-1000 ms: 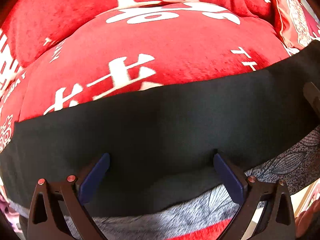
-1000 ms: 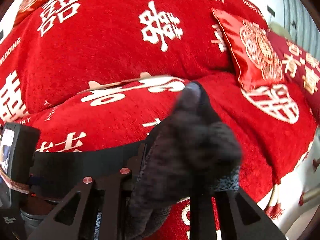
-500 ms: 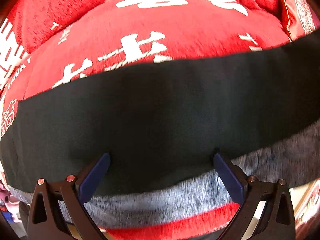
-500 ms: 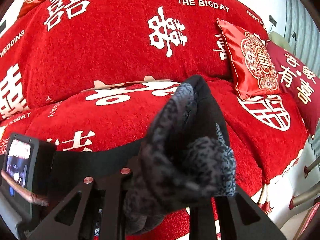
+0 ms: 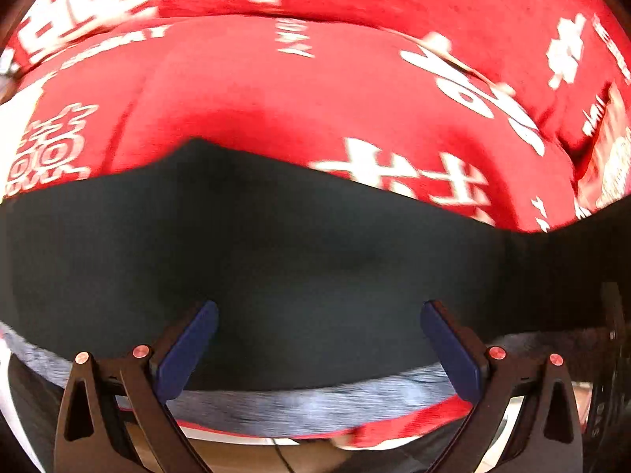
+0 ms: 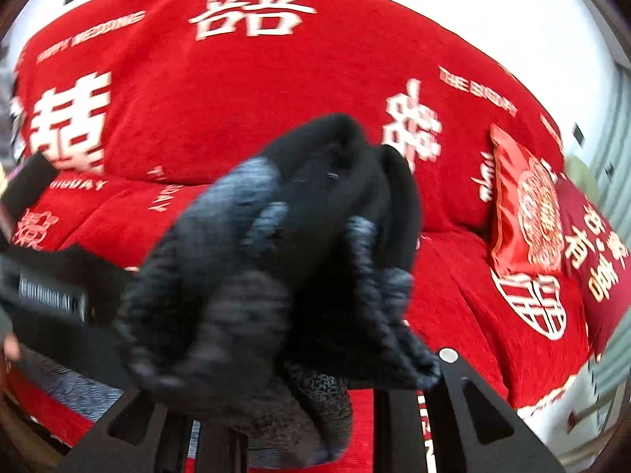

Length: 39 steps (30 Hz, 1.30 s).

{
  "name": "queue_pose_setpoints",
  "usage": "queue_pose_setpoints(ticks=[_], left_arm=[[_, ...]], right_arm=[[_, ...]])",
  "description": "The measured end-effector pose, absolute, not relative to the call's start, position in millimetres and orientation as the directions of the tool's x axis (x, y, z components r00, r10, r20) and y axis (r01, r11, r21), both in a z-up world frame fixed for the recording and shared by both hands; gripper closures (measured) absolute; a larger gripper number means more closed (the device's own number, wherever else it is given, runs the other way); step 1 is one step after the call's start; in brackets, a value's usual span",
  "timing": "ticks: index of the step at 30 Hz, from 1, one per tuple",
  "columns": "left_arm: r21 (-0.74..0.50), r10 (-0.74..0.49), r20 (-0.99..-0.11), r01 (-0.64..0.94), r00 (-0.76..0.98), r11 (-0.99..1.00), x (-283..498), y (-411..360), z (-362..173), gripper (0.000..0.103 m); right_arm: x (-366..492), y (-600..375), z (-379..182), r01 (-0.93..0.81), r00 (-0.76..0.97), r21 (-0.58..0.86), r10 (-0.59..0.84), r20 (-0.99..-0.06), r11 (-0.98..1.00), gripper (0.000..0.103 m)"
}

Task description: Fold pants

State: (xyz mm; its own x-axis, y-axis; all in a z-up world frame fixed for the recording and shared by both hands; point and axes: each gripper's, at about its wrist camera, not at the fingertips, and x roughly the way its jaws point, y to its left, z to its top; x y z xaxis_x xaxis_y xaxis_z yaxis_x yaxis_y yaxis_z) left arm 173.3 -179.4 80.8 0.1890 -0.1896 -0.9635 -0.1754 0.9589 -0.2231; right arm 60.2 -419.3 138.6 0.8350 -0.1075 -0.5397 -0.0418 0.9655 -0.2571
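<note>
The black pants (image 5: 276, 260) with a grey fleece lining lie flat across the red sofa seat in the left wrist view. My left gripper (image 5: 315, 339) is open, its blue pads (image 5: 185, 351) apart just above the pants near their front edge. In the right wrist view my right gripper (image 6: 311, 398) is shut on a bunched end of the pants (image 6: 292, 260) and holds it lifted above the seat. The bunch hides its fingertips. The left gripper's body (image 6: 51, 295) shows at the left edge.
The red sofa cover (image 6: 236, 110) with white characters covers seat and backrest. Two red cushions (image 6: 528, 205) lean at the right end. The sofa's front edge (image 5: 394, 429) and floor lie just below the pants.
My right gripper has lifted the bunched pants end higher and swung left. My left gripper has shifted left along the flat pants, staying open.
</note>
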Motion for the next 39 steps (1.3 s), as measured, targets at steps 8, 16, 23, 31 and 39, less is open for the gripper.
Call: queue_pose_setpoints(ticks=[8,16,23,31,39], left_arm=[[-0.2,-0.167,-0.977,-0.287,0.134,0.937,145,-120,46,0.0],[-0.244,-0.204,-0.965,-0.275,0.166,0.93,134,-118,54,0.0],[-0.28,-0.234,-0.954,-0.27,0.189,0.921,134,-121,60,0.0],[-0.291,-0.244,-0.952,-0.305,0.184,0.907,138,-115,55,0.0],[-0.29,-0.239,-0.949,-0.274,0.205,0.917,142,-122,68,0.0]], right_arm=[[51,-336,86,-0.181,0.819,-0.363,-0.065,-0.571,0.914,0.081],[58,-295,31,-0.282,0.735,-0.443,-0.105,-0.67,0.851,0.081],[84,-284,46,-0.239,0.69,-0.348,-0.093,-0.718,0.906,0.081],[69,-277,32,-0.278,0.682,-0.4,-0.113,-0.722,0.873,0.032],[49,-326,81,-0.371,0.528,0.05,0.255,-0.81,0.927,0.02]])
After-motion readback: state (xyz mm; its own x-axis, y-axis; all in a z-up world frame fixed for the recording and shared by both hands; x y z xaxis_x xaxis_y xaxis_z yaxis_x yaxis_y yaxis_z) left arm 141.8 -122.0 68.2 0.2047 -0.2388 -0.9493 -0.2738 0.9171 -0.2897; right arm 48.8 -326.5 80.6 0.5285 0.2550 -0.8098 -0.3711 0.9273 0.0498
